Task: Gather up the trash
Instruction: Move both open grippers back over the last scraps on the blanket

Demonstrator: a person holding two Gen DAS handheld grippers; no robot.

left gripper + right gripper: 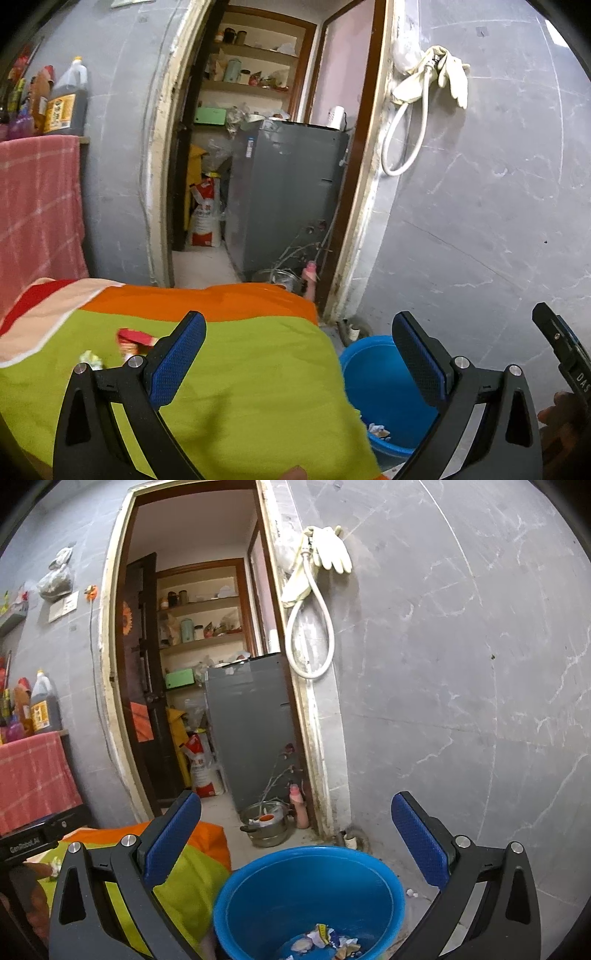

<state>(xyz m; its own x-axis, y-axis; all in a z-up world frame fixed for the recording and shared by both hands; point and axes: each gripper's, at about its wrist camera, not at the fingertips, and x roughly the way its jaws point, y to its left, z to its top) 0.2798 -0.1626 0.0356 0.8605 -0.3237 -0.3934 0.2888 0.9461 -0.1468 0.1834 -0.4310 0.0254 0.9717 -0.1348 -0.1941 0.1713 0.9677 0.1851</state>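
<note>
Green-orange cloth (229, 387) (bed), grey wall (480, 221)

Both views forward, sharing blue bucket (384, 391).

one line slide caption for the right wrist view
Open right gripper above blue bucket holding crumpled wrappers.

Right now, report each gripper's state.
Left gripper: open, holding nothing, above the green cloth.
Right gripper: open, holding nothing, above the blue bucket.
</note>
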